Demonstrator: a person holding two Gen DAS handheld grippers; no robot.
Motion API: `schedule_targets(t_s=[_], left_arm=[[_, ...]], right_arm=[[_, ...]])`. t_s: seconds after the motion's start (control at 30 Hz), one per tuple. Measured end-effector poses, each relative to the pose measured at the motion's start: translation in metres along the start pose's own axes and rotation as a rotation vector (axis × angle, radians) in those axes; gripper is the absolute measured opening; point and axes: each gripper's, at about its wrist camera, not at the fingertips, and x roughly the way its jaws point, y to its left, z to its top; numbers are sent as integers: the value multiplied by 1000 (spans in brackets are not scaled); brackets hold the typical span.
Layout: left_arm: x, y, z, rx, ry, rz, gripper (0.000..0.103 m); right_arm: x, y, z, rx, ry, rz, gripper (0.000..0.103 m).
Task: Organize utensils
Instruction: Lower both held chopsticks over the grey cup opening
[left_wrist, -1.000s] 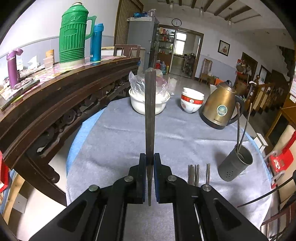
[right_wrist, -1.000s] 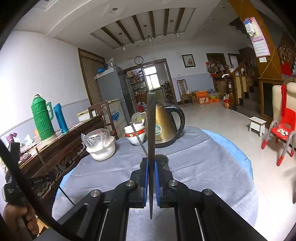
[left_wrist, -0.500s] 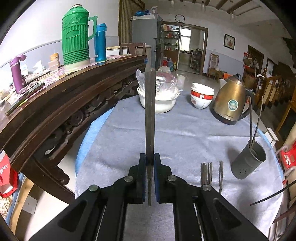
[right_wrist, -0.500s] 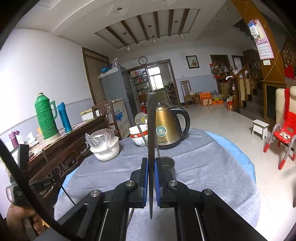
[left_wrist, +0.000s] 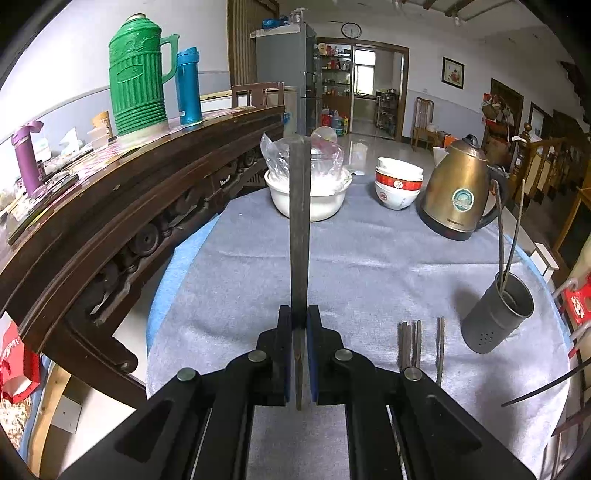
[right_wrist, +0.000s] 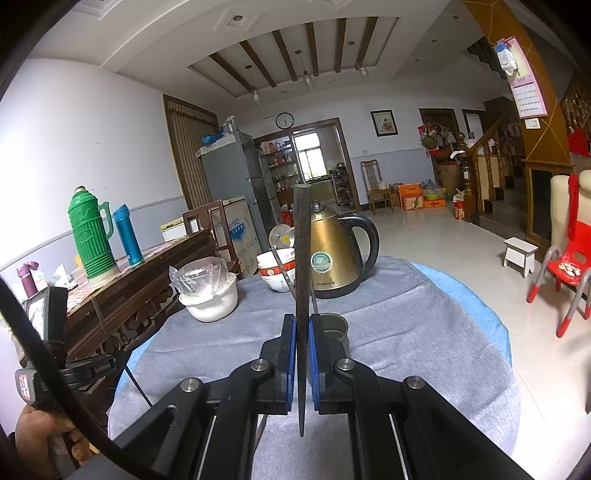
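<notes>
Left wrist view: dark chopstick (left_wrist: 298, 236) upright, clamped tight in left gripper (left_wrist: 298, 354); more lie flat nr grey holder (left_wrist: 496, 314). Right gripper (right_wrist: 303, 363) clamps another chopstick (right_wrist: 302, 280) likewise.

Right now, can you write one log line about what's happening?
left gripper: shut on chopstick | right gripper: shut on chopstick | holder: two inside | loose chopsticks: on cloth

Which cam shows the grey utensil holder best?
Left wrist. The grey utensil holder stands in full view on the tablecloth, two chopsticks inside, loose ones beside it. Right wrist shows only its rim behind the right gripper.
</notes>
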Motion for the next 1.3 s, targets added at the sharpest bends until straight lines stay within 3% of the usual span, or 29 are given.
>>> schedule_targets(t_s=[0.33, 0.6, 0.93, 1.1, 1.3], left_arm=[[0, -14, 9, 7, 6, -58, 8], [-12, -23, 28, -28, 0, -199, 8], [-42, -36, 75, -129, -105, -474, 8], [-46, -59, 94, -118, -146, -530, 8], [-35, -94, 102, -64, -114, -564, 8]], right_arm=[[9, -6, 2, 13, 8, -3, 7], [14, -13, 11, 31, -10, -2, 7], [8, -23, 50, 69, -97, 35, 7], [15, -28, 68, 73, -140, 33, 7], [41, -26, 81, 29, -129, 27, 7]])
